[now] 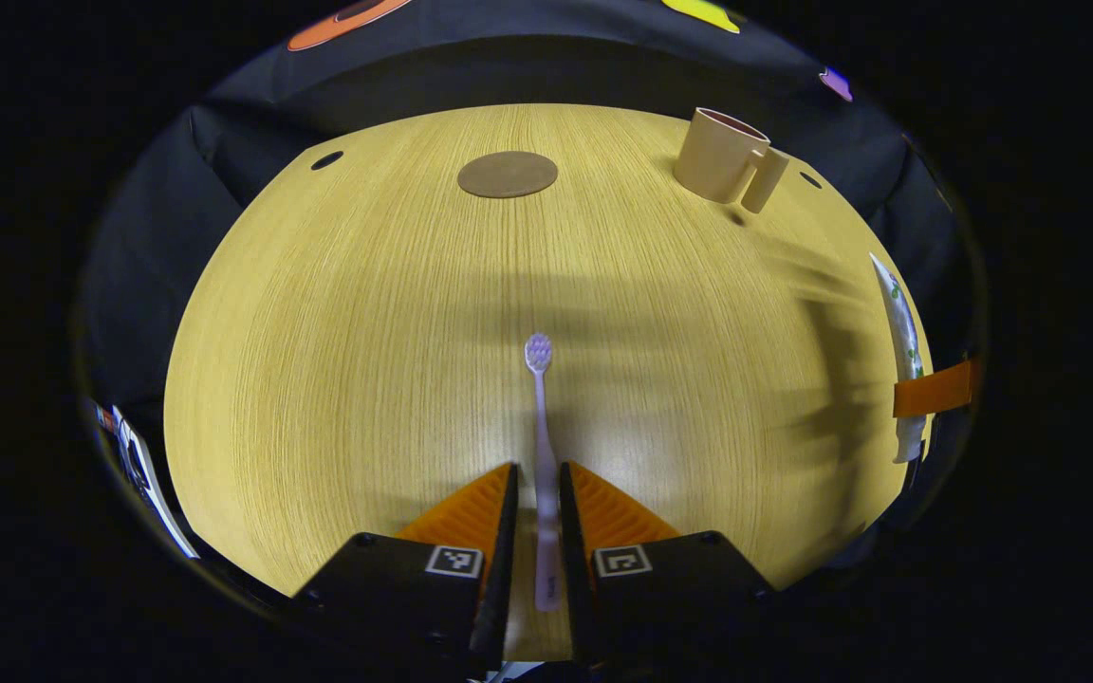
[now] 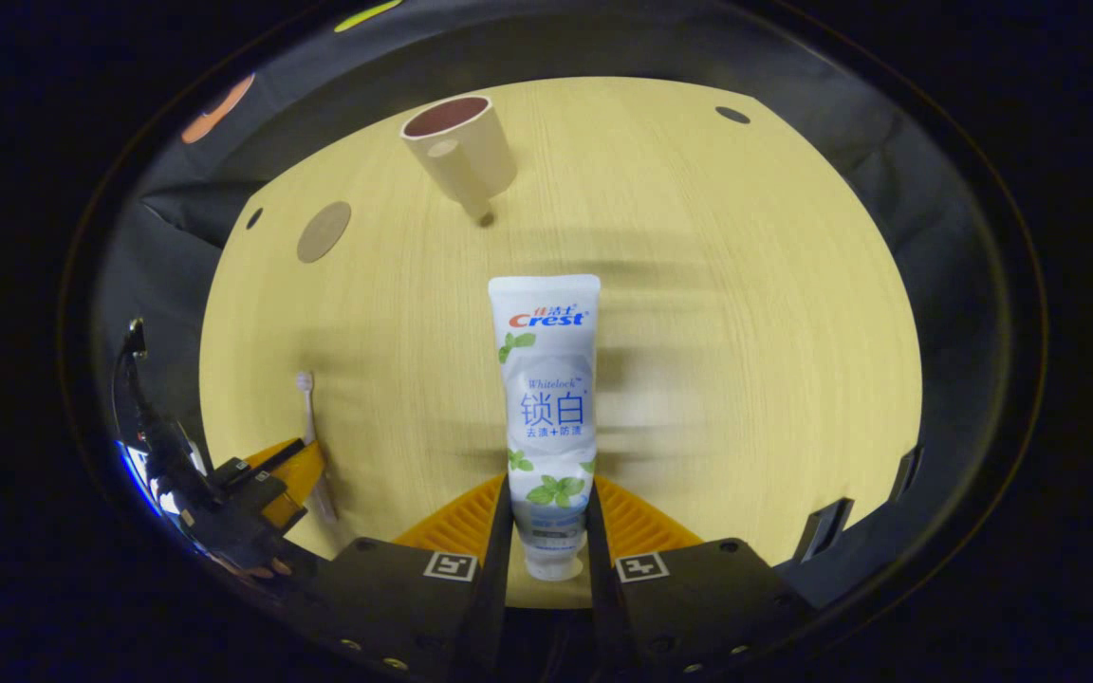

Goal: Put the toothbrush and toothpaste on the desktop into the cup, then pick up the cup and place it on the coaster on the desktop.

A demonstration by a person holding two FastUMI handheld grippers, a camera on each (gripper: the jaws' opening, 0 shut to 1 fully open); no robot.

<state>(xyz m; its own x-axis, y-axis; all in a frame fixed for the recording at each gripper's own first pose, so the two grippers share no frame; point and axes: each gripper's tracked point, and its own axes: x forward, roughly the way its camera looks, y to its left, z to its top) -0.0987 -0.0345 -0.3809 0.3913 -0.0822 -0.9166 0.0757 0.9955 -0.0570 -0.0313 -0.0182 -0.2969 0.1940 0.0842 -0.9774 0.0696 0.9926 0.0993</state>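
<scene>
both jaws nearly closed: left gripper (image 1: pixel 539 493) pinching toothbrush (image 1: pixel 541 446), right gripper (image 2: pixel 549 503) pinching toothpaste (image 2: pixel 546 398)

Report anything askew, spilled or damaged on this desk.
Nothing stands out. The cup stands upright and empty, apart from the bare coaster. The toothbrush and toothpaste sit straight between each gripper's jaws. No spill shows.

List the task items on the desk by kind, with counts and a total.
Toothbrush: 1, between the left tool's fingers
Toothpaste: 1, between the right tool's fingers
Cup: 1, nothing visible inside
Coaster: 1, bare
Total: 4
</scene>
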